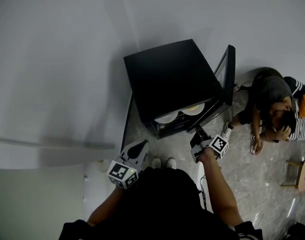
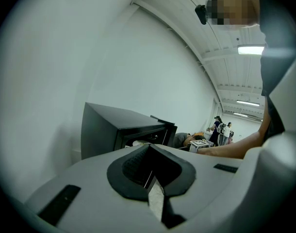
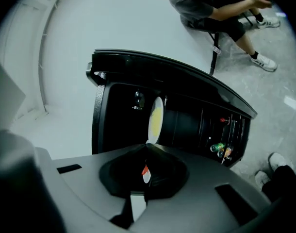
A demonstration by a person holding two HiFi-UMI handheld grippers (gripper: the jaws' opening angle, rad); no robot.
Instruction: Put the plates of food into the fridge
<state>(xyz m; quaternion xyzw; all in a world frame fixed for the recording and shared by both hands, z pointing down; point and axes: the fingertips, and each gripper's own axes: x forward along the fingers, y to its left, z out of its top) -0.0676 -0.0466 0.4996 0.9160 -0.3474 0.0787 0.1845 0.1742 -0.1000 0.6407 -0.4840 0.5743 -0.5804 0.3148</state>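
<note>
Floor: bearing an open black fridge.
Plates: sitting inside, facing right gripper's fingers.
Fingers: pressing together, empty; left gripper's likewise.

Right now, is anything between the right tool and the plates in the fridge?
Nothing visible. The door of the fridge stands swung open, clear of the opening. The right tool, jaws shut and empty, points straight at the plate of yellow food inside; the second plate sits beside it.

The person wears a black short-sleeved top and white shoes. The left gripper and right gripper are light grey, with black-and-white squares on them.
</note>
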